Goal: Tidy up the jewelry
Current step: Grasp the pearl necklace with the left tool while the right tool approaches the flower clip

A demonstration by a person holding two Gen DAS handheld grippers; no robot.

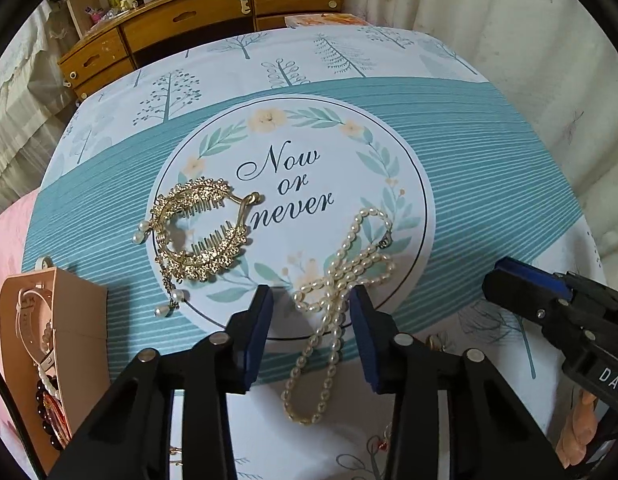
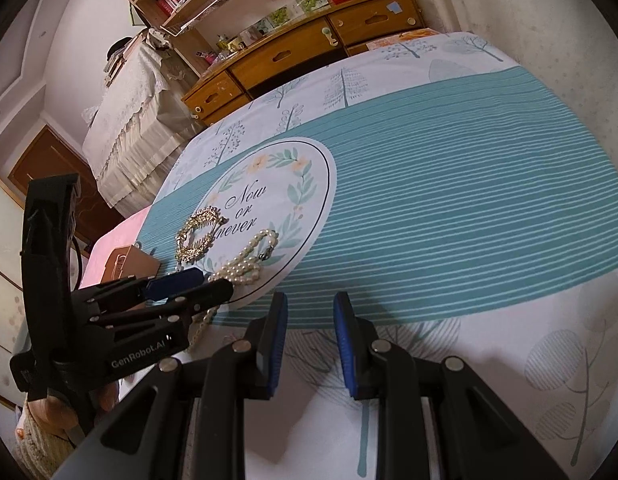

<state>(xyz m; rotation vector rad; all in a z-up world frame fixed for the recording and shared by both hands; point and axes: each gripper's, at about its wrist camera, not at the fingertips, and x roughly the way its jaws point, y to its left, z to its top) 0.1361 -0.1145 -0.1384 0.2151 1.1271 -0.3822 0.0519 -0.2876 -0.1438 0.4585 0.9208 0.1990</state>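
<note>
Left wrist view: The left gripper [image 1: 311, 300] stands with its jaws spread, one on each side of the pearl necklace [image 1: 337, 280], and grips nothing. The necklace lies loosely crossed on the tablecloth [image 1: 489, 160], its upper loop on the printed round motif and its lower loop trailing toward the camera between the fingers. A gold hair comb [image 1: 201, 232] with pearl drops lies just left of it, apart from the strand. A tan jewelry box [image 1: 81, 308] stands open at the left edge and holds a white strap and dark beads. The right gripper [image 1: 549, 300] enters from the right, well clear of the necklace.

Right wrist view: The right gripper [image 2: 311, 312] hovers over bare cloth with its jaws parted and empty. The left gripper [image 2: 189, 288] sits at the necklace [image 2: 245, 264], with the comb [image 2: 197, 236] and box [image 2: 129, 264] beyond.

Assessment: The strand looks light, limp and smooth-beaded, so it will likely sag and swing when lifted and may slip from a shallow pinch. The crossing point where the strands bunch appears the soundest place to take hold. The comb looks rigid, but its teeth and dangling drops seem delicate.
</note>
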